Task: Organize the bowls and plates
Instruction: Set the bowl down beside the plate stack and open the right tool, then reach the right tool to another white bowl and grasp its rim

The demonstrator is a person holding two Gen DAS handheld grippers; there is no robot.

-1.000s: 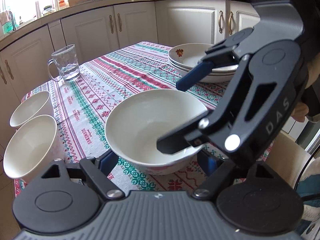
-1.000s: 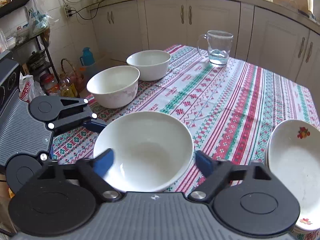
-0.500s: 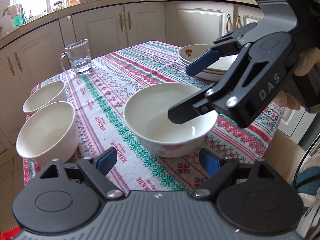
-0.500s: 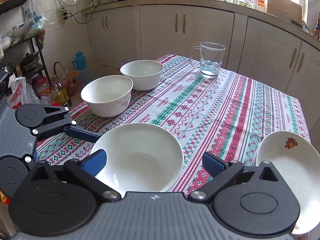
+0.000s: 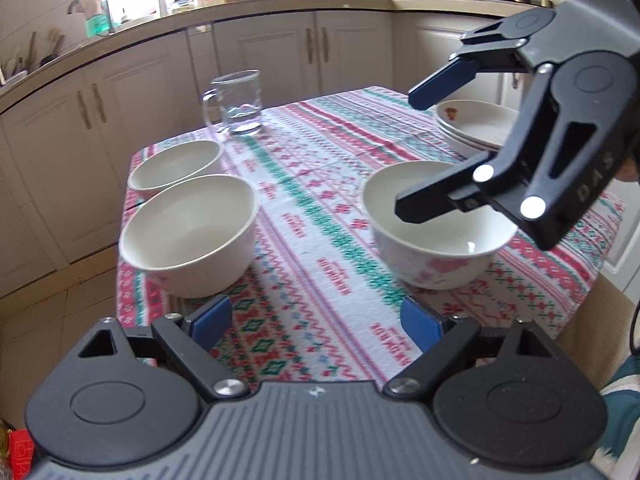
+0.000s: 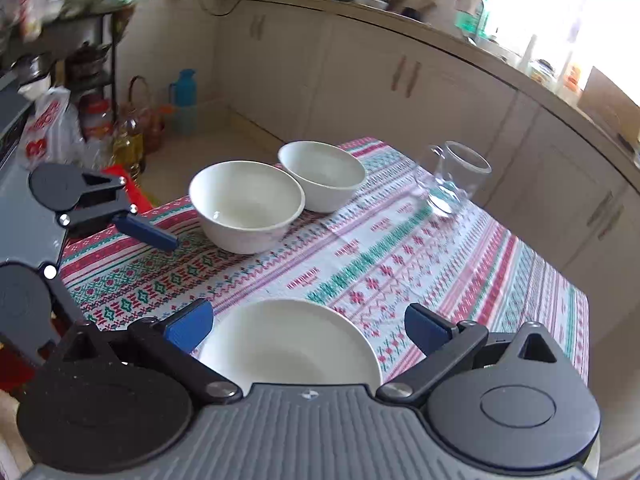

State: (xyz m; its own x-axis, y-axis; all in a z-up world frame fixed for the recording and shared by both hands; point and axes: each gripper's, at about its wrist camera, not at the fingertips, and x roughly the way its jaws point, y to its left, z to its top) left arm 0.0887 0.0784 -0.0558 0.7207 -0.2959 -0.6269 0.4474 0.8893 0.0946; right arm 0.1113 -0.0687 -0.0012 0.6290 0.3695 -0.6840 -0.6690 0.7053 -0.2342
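Note:
A white bowl with pink flowers stands on the patterned tablecloth; it also shows in the right wrist view. Two plain white bowls stand side by side at the table's left edge, also seen in the right wrist view. A stack of white plates sits at the far right. My left gripper is open and empty, low at the table's near edge. My right gripper is open above the flowered bowl, holding nothing.
A glass mug with a little water stands at the table's far side. Kitchen cabinets run behind the table. Bottles, a bag and a rack stand on the floor beyond the table's left end.
Both grippers have drawn back from the flowered bowl. The left view has swung left toward the two plain bowls. The right gripper has risen and turned left.

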